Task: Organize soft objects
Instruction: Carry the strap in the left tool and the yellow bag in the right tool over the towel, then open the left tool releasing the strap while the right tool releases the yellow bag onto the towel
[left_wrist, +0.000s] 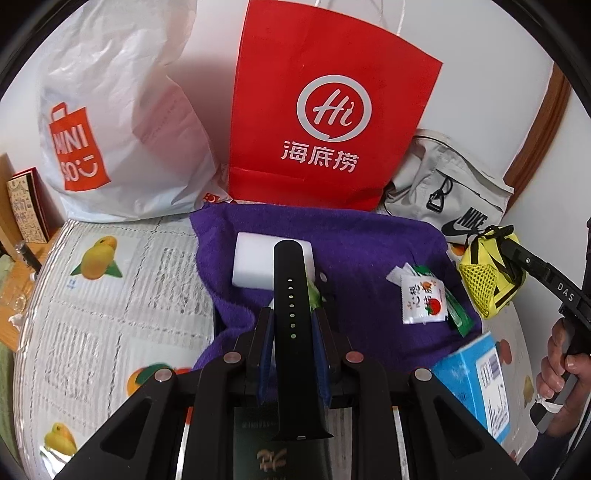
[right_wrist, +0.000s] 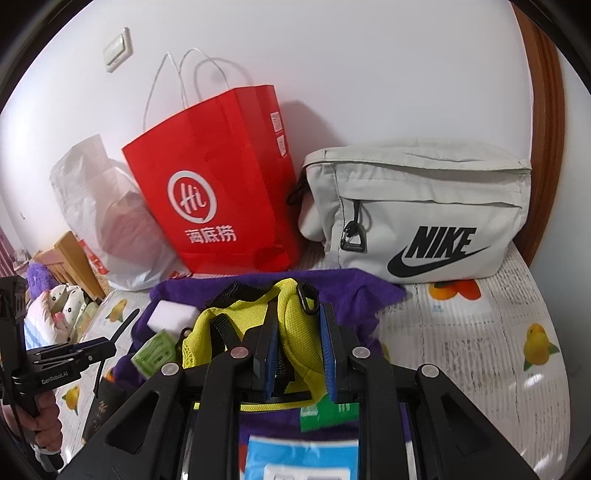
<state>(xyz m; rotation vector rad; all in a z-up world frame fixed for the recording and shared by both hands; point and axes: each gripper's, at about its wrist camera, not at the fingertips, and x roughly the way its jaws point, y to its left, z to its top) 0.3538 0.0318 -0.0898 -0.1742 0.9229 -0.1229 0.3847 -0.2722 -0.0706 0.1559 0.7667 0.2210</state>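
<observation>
My left gripper (left_wrist: 291, 314) is shut on a black watch strap (left_wrist: 290, 280) and holds it over a purple towel (left_wrist: 369, 258). A white sponge block (left_wrist: 251, 266) lies on the towel behind the strap. Sauce packets (left_wrist: 423, 299) lie on the towel's right side. My right gripper (right_wrist: 301, 314) is shut on a yellow mesh pouch (right_wrist: 291, 332) with black straps, held above the towel (right_wrist: 351, 291). The pouch also shows in the left wrist view (left_wrist: 484, 280), hanging from the right gripper's fingers.
A red paper bag (left_wrist: 325, 110), a white plastic bag (left_wrist: 110, 129) and a grey Nike pouch (right_wrist: 424, 206) stand at the back against the wall. A blue box (left_wrist: 476, 373) lies at the towel's right front corner. The table has a fruit-print cover (left_wrist: 103, 295).
</observation>
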